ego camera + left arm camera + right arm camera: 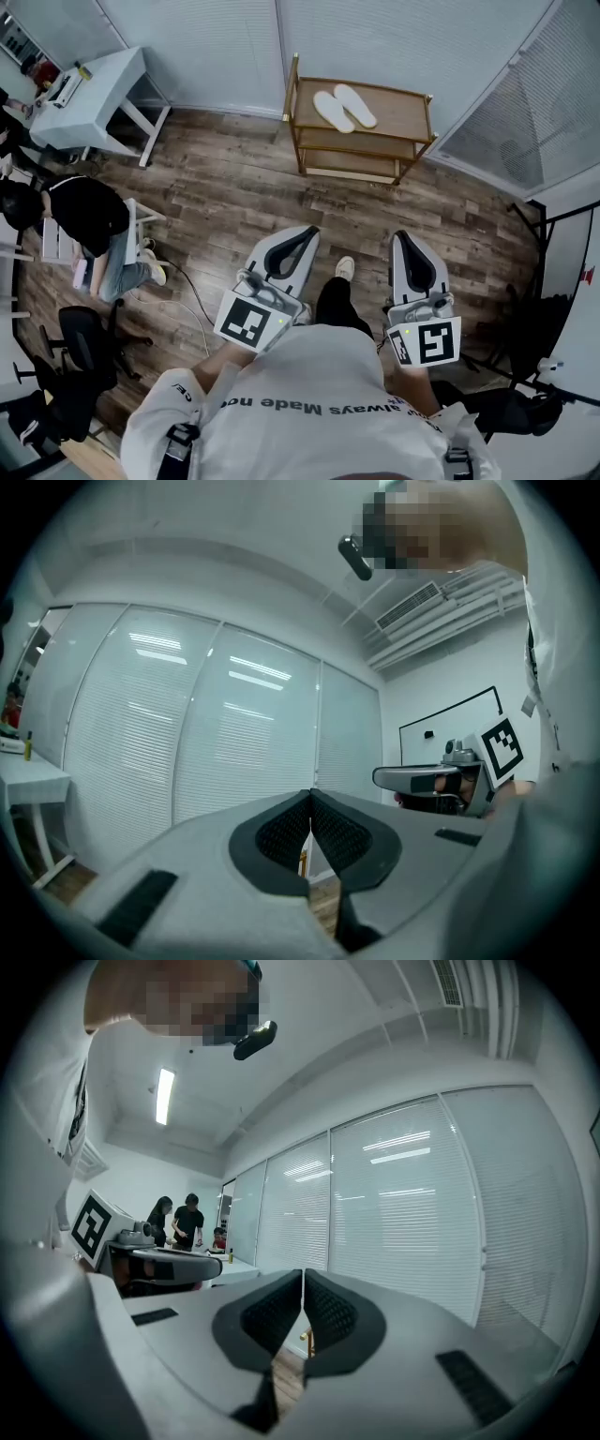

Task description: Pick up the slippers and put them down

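Both grippers are held level out in front of the wearer at about waist height, pointing toward the far wall, and neither is near anything to grasp. My read is that this is a carry or approach pose with the reach not yet begun. The left gripper (306,232) has its jaws together, pads meeting at the tips, with nothing between them (its own view shows only floor and blinds through the slit below the pads). The right gripper (403,236) is the same, fully closed and empty. The slippers (344,108), a white pair, lie side by side and touching on the top board of a wooden shelf rack (413,99) against the blinds. They are well apart from both grippers, across open wood floor (225,187). The top tier is probably where they are staged for an easy pick from above or from the front. The lower tiers are mostly hidden under the top board, so I can't tell what they hold. A white desk (94,84) stands at far left, with a seated person (89,214) nearby; neither is part of the task. The task looks not yet started, and the jaws would need to open before any grasp.
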The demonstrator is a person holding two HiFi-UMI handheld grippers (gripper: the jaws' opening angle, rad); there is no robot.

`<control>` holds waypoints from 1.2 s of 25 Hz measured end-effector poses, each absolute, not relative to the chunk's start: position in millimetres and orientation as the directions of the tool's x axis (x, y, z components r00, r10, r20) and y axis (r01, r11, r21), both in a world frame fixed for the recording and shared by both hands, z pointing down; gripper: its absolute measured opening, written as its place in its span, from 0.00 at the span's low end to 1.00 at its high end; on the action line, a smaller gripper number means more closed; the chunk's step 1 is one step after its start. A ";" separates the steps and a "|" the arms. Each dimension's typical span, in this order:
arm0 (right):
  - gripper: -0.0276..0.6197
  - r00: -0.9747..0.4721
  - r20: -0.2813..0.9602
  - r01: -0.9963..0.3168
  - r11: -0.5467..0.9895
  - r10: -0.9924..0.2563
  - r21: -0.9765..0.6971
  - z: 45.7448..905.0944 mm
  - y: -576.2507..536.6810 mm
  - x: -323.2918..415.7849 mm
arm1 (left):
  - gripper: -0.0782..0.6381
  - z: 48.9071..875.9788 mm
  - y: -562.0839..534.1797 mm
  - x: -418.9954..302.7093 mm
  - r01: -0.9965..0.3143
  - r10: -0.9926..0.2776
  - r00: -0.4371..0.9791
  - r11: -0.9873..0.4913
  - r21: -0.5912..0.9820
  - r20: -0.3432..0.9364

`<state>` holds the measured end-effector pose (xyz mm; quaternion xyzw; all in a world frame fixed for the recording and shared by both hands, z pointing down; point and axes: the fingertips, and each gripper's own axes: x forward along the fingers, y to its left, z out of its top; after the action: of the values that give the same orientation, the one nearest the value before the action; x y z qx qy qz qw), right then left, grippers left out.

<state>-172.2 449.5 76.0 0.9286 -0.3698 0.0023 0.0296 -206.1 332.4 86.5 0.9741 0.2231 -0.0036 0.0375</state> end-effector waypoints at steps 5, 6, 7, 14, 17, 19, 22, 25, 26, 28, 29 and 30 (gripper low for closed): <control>0.07 0.718 0.018 -0.696 -0.716 -0.696 0.055 73.6 471.2 -106.0 | 0.12 89.6 349.9 -139.5 0.406 0.407 0.913 -0.910 0.085 -0.003; 0.07 0.717 0.020 -0.697 -0.715 -0.697 0.051 73.6 476.3 -91.1 | 0.12 90.6 354.8 -125.0 0.405 0.406 0.914 -0.910 0.087 0.002; 0.07 0.715 0.022 -0.699 -0.714 -0.699 0.046 74.0 481.0 -76.1 | 0.13 91.5 359.3 -110.5 0.403 0.405 0.914 -0.911 0.087 0.006; 0.07 0.685 0.046 -0.728 -0.685 -0.727 0.026 78.5 505.8 14.9 | 0.12 84.5 382.0 -21.2 0.358 0.359 0.933 -0.931 0.070 0.003; 0.07 0.668 0.049 -0.744 -0.668 -0.743 0.017 82.0 511.2 44.2 | 0.12 85.5 385.9 5.1 0.329 0.331 0.944 -0.942 0.068 0.010; 0.07 0.658 0.053 -0.752 -0.659 -0.751 0.011 84.4 512.0 59.0 | 0.12 88.1 386.1 17.9 0.313 0.315 0.949 -0.947 0.068 0.018; 0.07 0.644 0.053 -0.764 -0.645 -0.763 0.003 87.3 509.7 74.7 | 0.13 92.8 384.8 31.5 0.295 0.297 0.954 -0.953 0.074 0.027; 0.07 0.632 0.056 -0.773 -0.634 -0.773 -0.009 89.7 504.2 87.2 | 0.12 94.6 380.0 42.2 0.279 0.282 0.959 -0.958 0.069 0.038; 0.07 0.628 0.055 -0.777 -0.630 -0.776 -0.011 89.6 501.6 90.8 | 0.12 95.1 377.9 45.7 0.275 0.278 0.960 -0.959 0.068 0.041; 0.07 0.620 0.053 -0.783 -0.622 -0.782 -0.011 89.4 495.1 98.8 | 0.12 98.2 372.8 53.2 0.269 0.273 0.960 -0.961 0.068 0.053; 0.07 0.617 0.052 -0.786 -0.618 -0.785 -0.011 89.7 491.2 103.5 | 0.13 99.2 369.5 57.8 0.268 0.272 0.961 -0.961 0.067 0.055; 0.07 0.615 0.050 -0.788 -0.616 -0.787 -0.011 90.0 487.1 108.7 | 0.12 98.1 366.1 63.5 0.268 0.271 0.961 -0.961 0.068 0.046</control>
<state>108.7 487.1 90.0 0.8985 -0.4383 0.0247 0.0059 63.5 366.1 98.1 0.9899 0.1361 0.0272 0.0304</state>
